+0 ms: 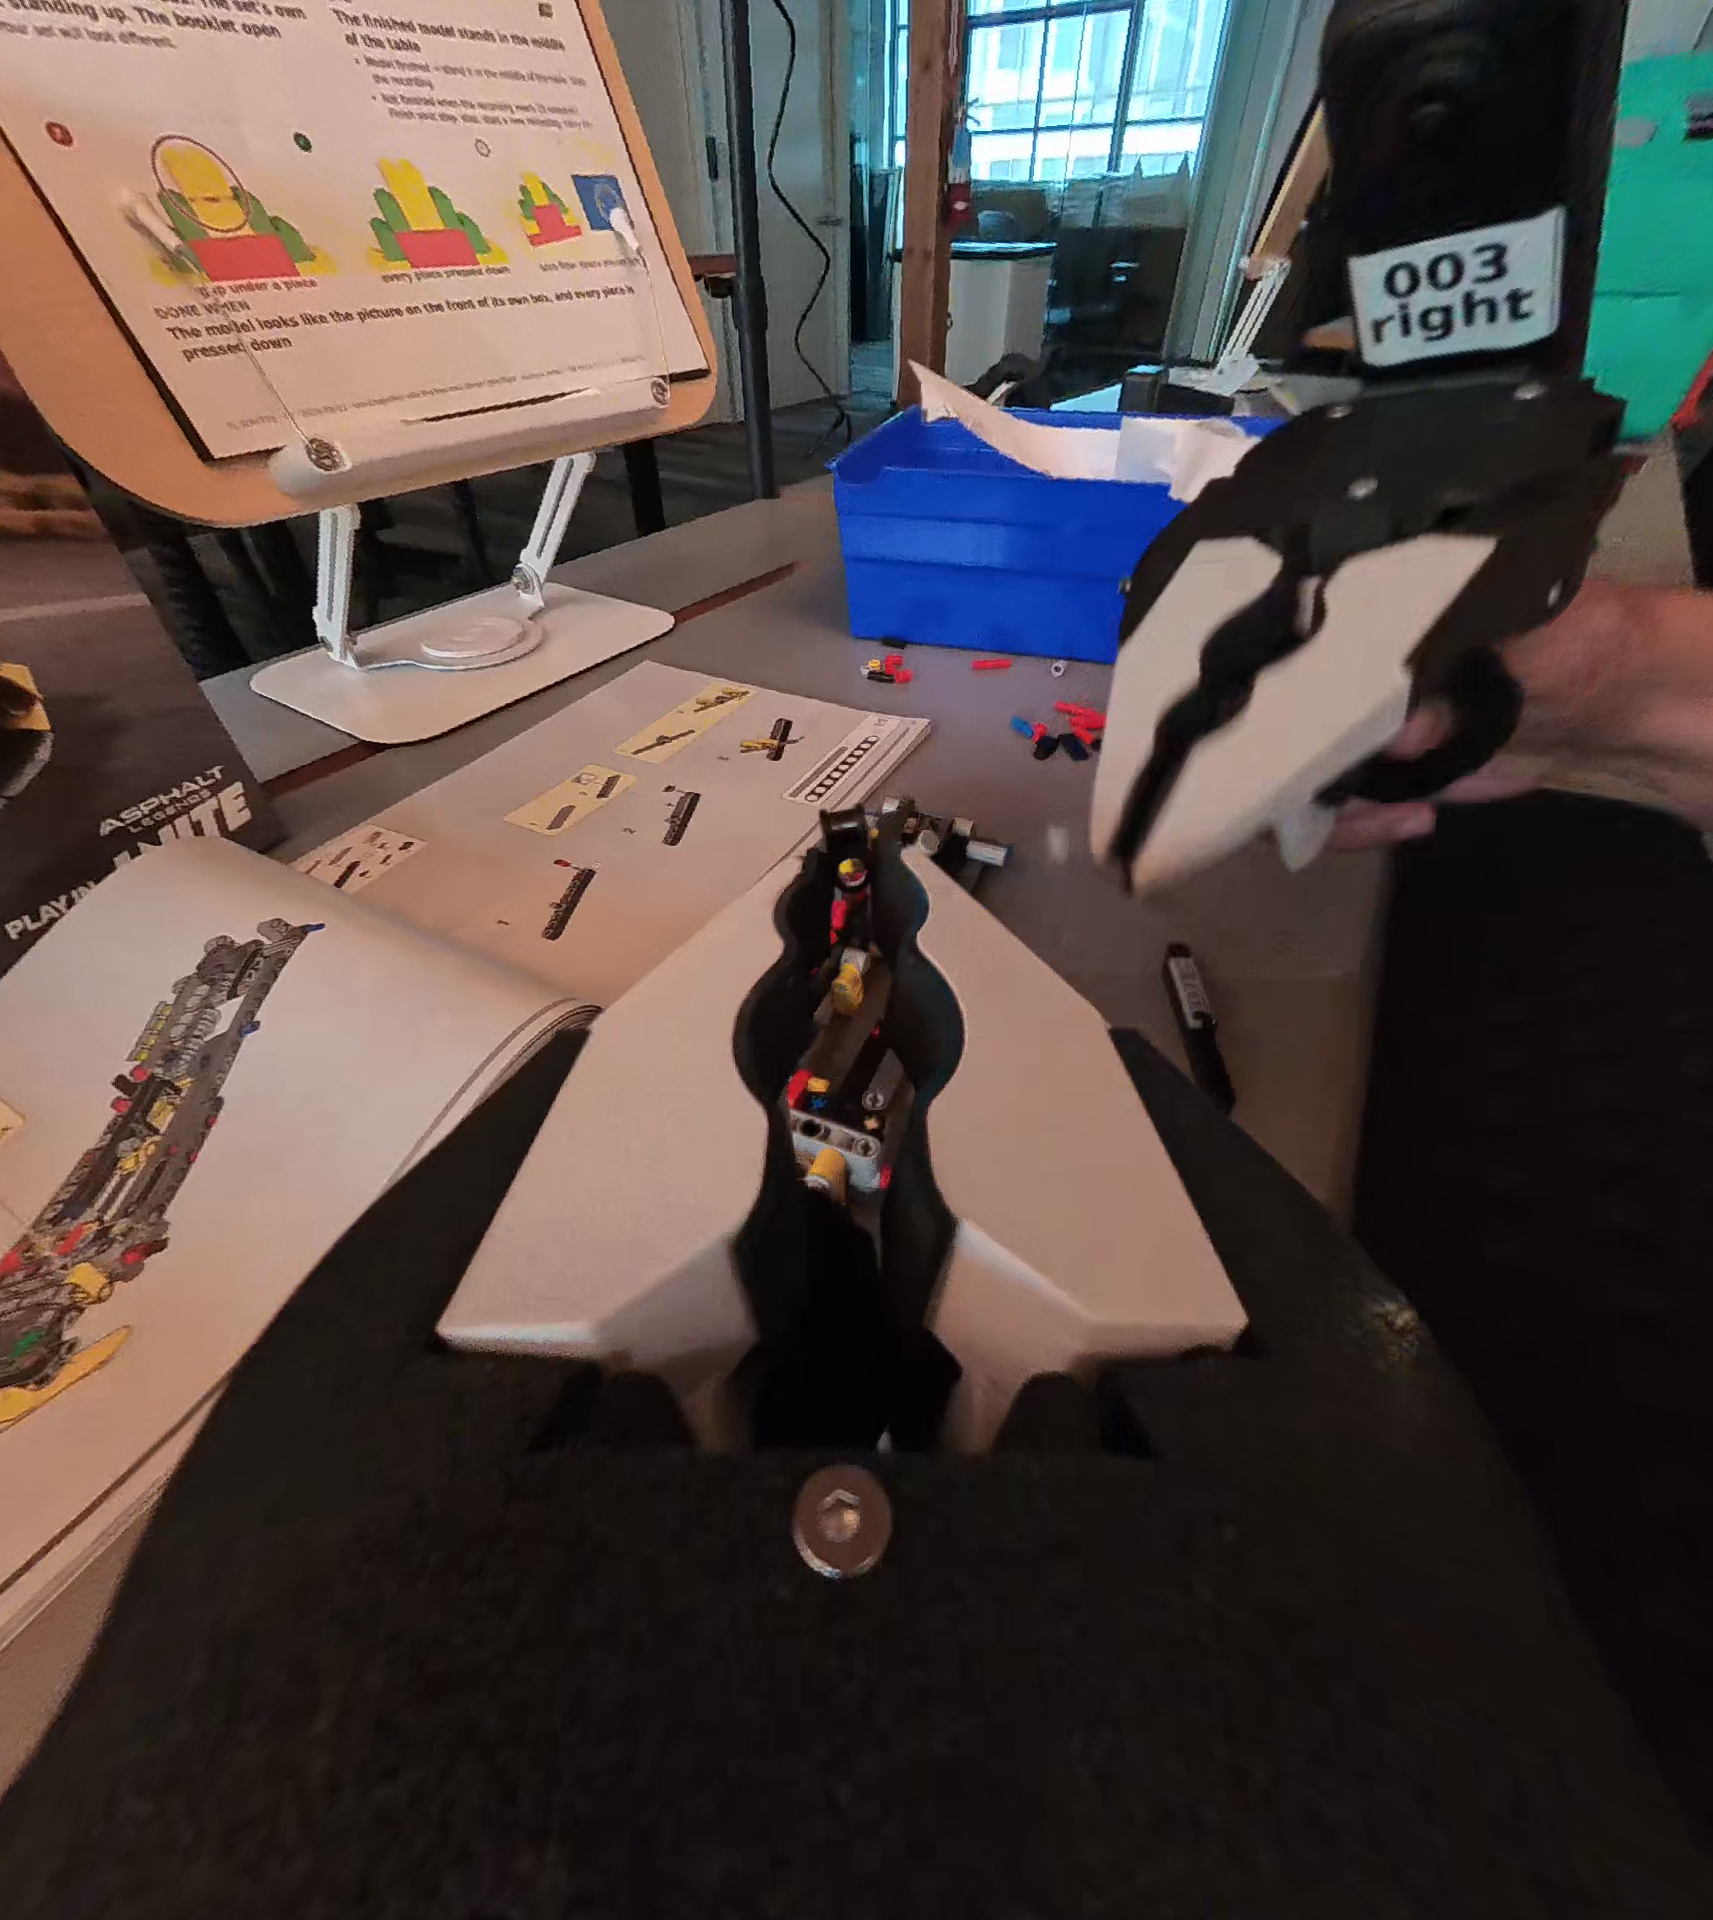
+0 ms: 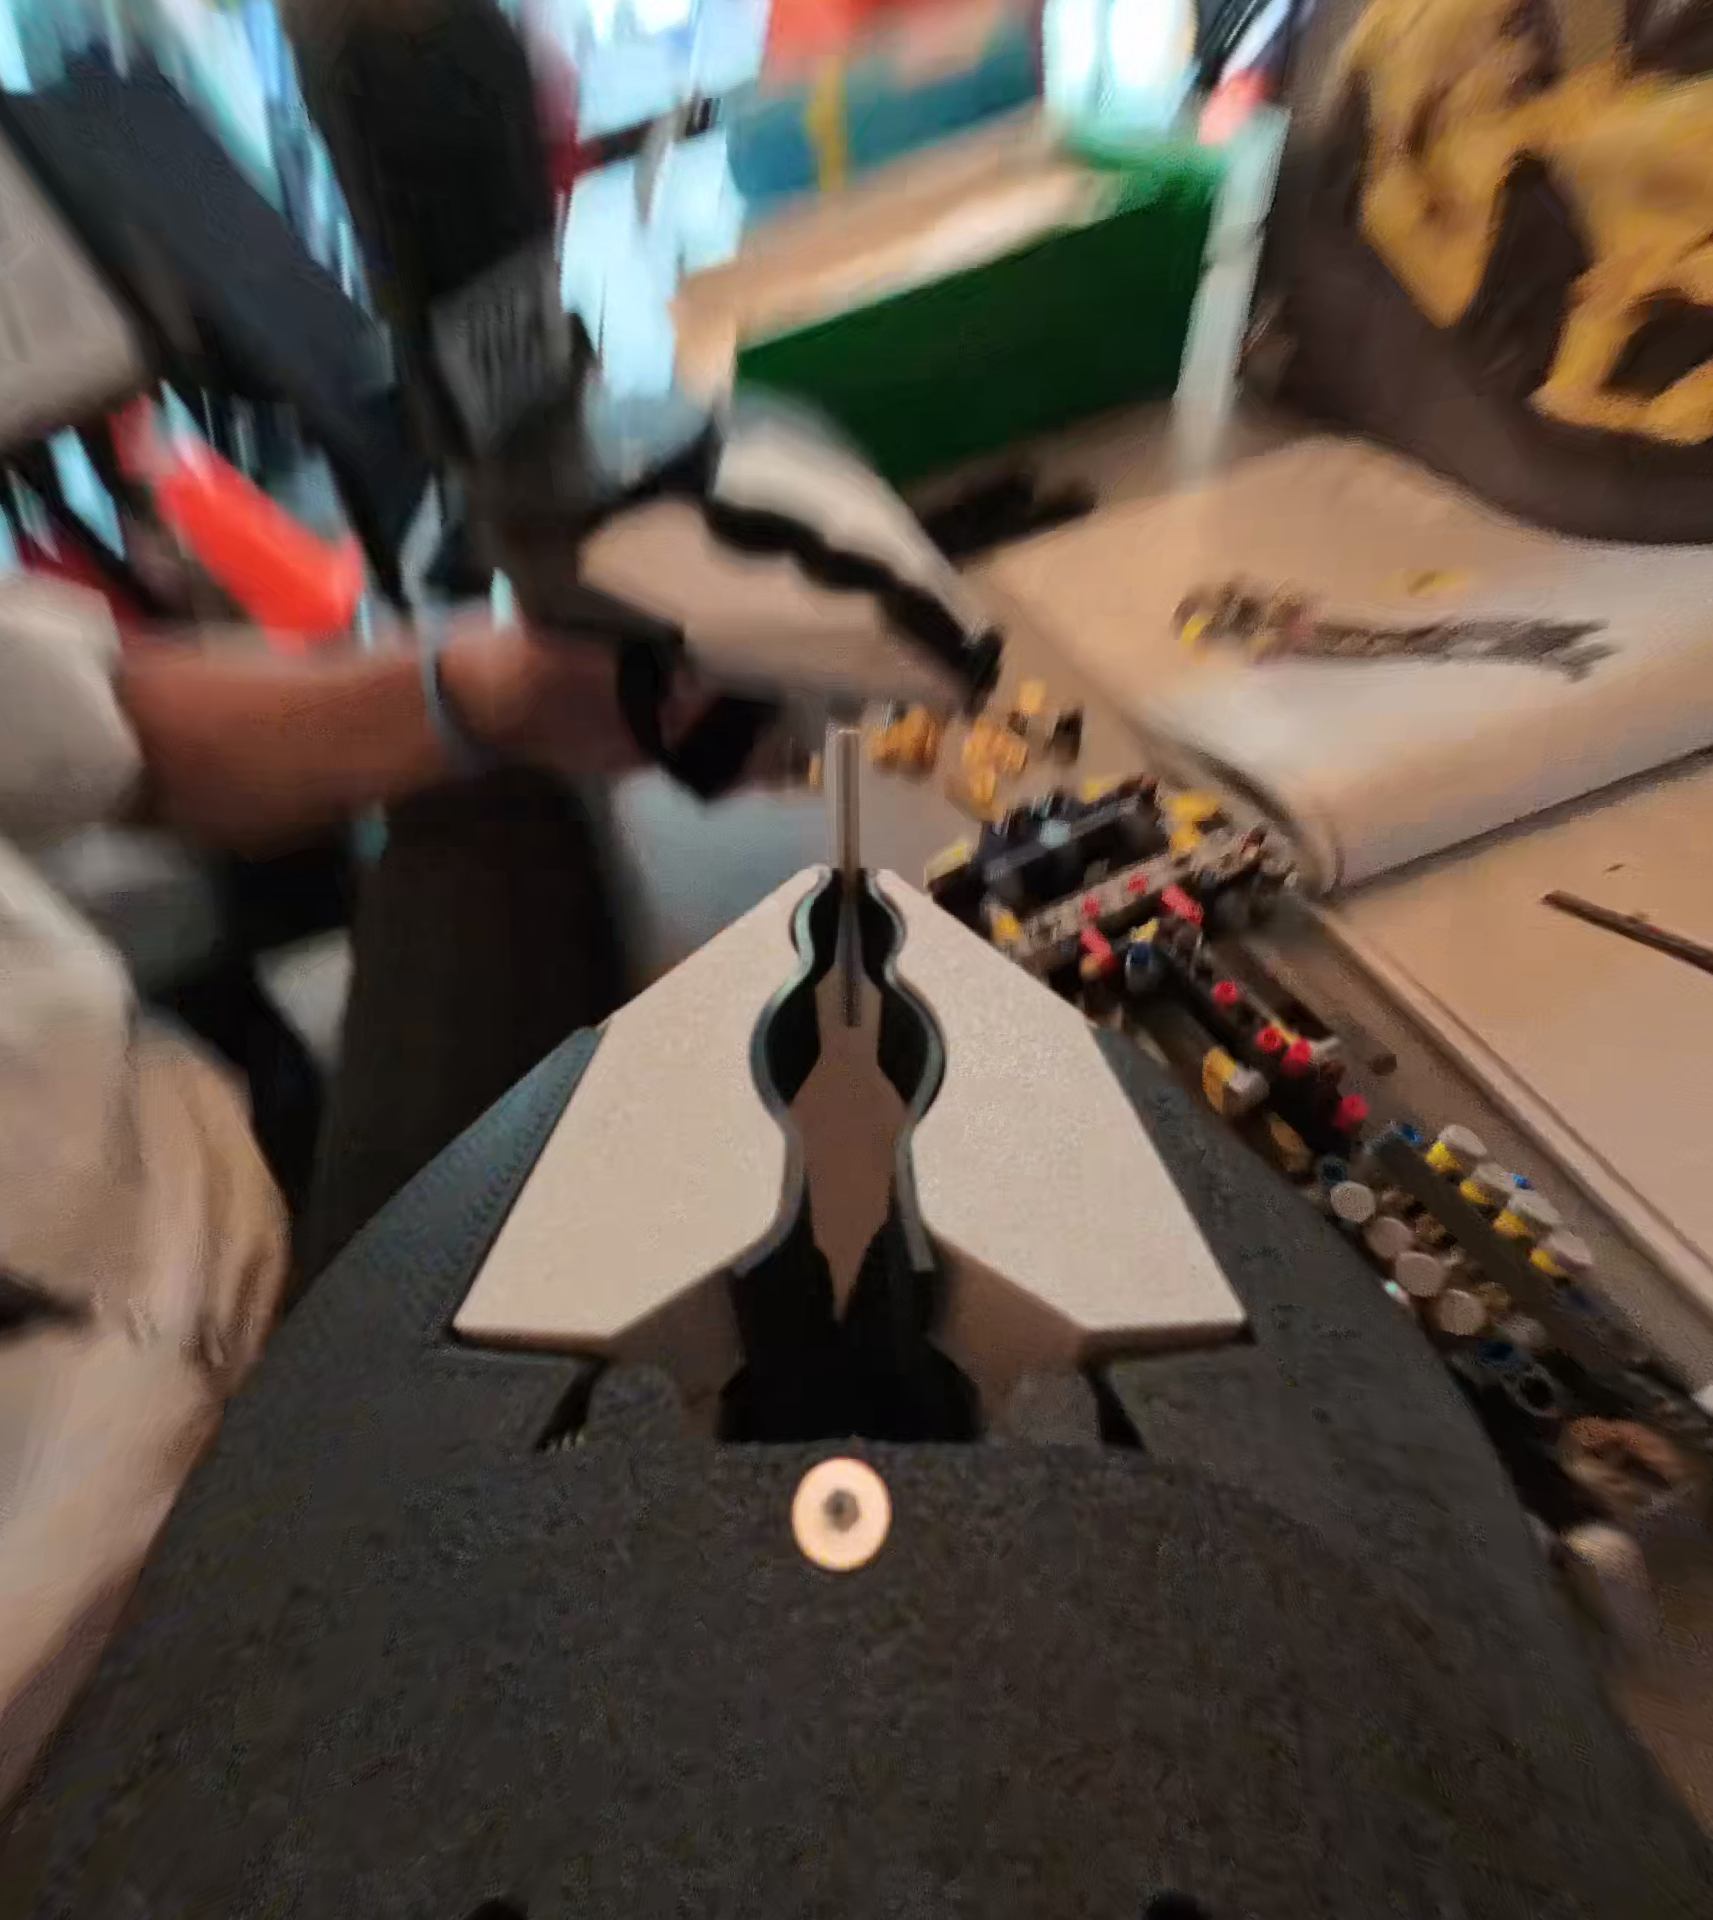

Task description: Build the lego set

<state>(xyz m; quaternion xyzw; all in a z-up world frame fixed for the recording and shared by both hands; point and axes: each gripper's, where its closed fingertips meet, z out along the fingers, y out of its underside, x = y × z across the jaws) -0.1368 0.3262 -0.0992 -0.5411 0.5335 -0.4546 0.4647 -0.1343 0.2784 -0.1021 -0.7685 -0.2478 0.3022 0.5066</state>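
My left gripper (image 1: 862, 847) is low over the table, and the long lego model (image 1: 847, 1039) shows through the slot between its fingers. Its tips are closed on a black piece at the model's end. In the right wrist view the model (image 2: 1247, 987) lies along the booklet's edge, with my left gripper (image 2: 982, 660) at its far, yellow end. My right gripper (image 2: 847, 883) is shut on a thin grey lego axle (image 2: 847, 810) that sticks out past the tips. It hovers to the right of the model (image 1: 1127, 868). That view is blurred by motion.
An open instruction booklet (image 1: 519, 831) lies left of the model, with the set's box (image 1: 52, 727) behind it. A stand holding a printed sheet (image 1: 364, 260) and a blue bin (image 1: 977, 561) are at the back. Loose red and blue pins (image 1: 1060, 727) and a black beam (image 1: 1195, 1008) lie on the table. There is about 5 cm between the tips of the two grippers.
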